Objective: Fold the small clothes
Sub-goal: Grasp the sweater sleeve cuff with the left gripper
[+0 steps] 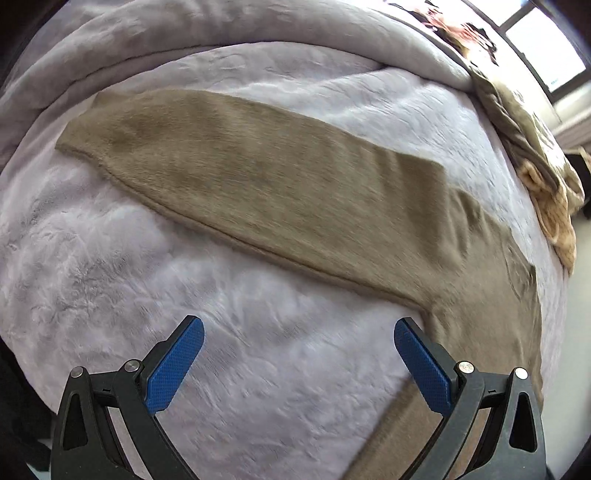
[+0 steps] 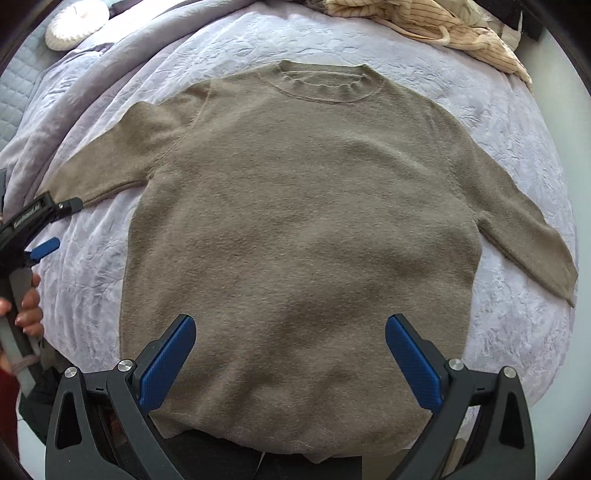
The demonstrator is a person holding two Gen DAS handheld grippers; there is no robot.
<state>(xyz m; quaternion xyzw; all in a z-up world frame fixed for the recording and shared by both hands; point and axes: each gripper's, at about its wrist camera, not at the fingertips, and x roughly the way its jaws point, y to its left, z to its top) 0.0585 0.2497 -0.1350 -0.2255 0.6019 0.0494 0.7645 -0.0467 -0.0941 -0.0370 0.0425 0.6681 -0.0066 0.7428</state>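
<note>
On the lilac plush bedspread, left wrist view: one taupe knitted long-sleeved sweater is lying flat, with its one visible sleeve running out toward the upper left. The spread-out lay is presumably giving clean fold lines. The left gripper is hovering just beside the armpit seam, jaws gaping wide, nothing between them; the right-hand blue pad is overlapping the sweater's side edge in this view, contact not determinable. Likely staging for a sleeve grab. One heap of tan and cream clothing is sitting at the bed's far right edge, apart from the sweater.

Right wrist view: the same sweater is showing whole, count one body, two sleeves spread outward, one ribbed round collar at the far end. The right gripper is hanging over the hem region, jaws fully apart, gripping nothing. The left gripper is appearing at the sweater's left sleeve end, the person's hand holding its handle. One cream striped garment is lying beyond the collar. Grippers: two. Folds made: none apparent.
</note>
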